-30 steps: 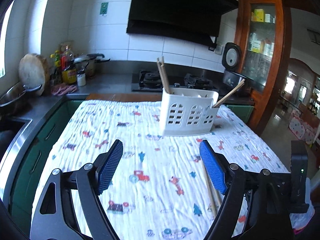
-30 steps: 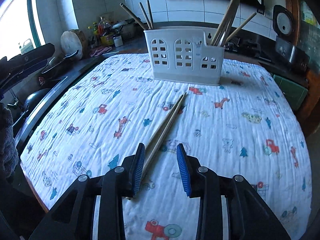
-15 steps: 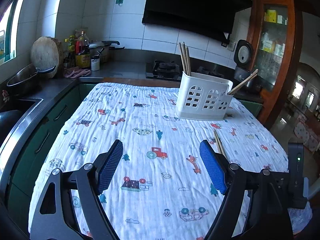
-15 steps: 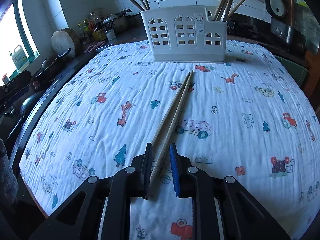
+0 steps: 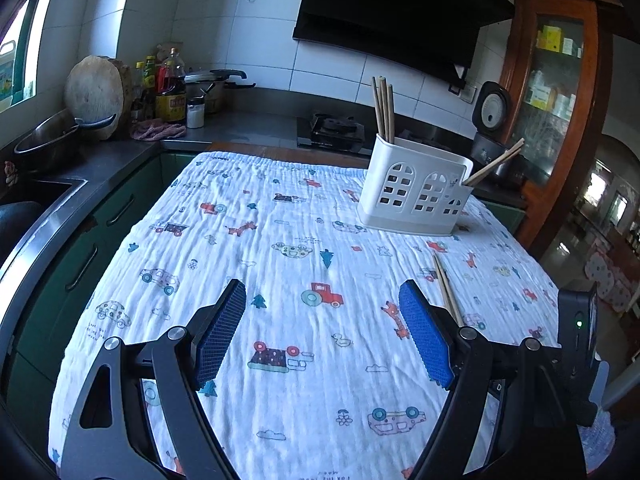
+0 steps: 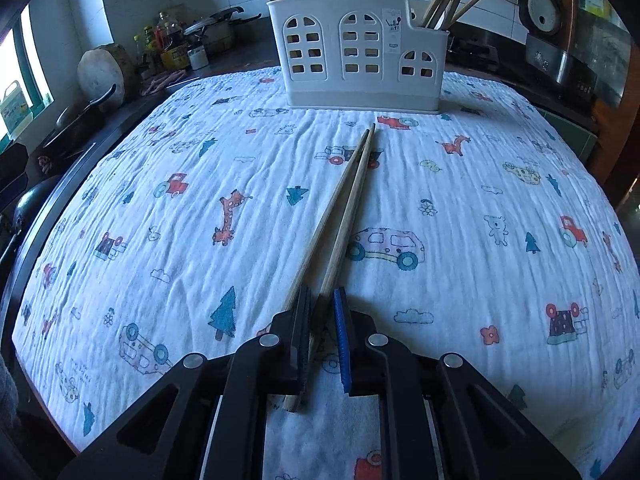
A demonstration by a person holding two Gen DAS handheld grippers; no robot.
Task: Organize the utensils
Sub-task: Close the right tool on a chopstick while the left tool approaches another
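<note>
While I hold both tools over the table, its cloth (image 5: 280,240), printed with cars, trees and giraffes, fills my views. My left gripper (image 5: 322,332) hangs above the near edge, jaws wide apart, gripping nothing. At the far edge stands the white caddy (image 6: 356,64), chopsticks upright in both end compartments; its small sticker is too tiny to read. My right gripper (image 6: 322,344) is nearly closed around one stick of the pair (image 6: 344,216) lying mid-cloth, tips toward the caddy.

Each tool (image 5: 322,330) (image 6: 323,334) has black linkage arms, silver screws and blue textured pads (image 5: 425,338).
</note>
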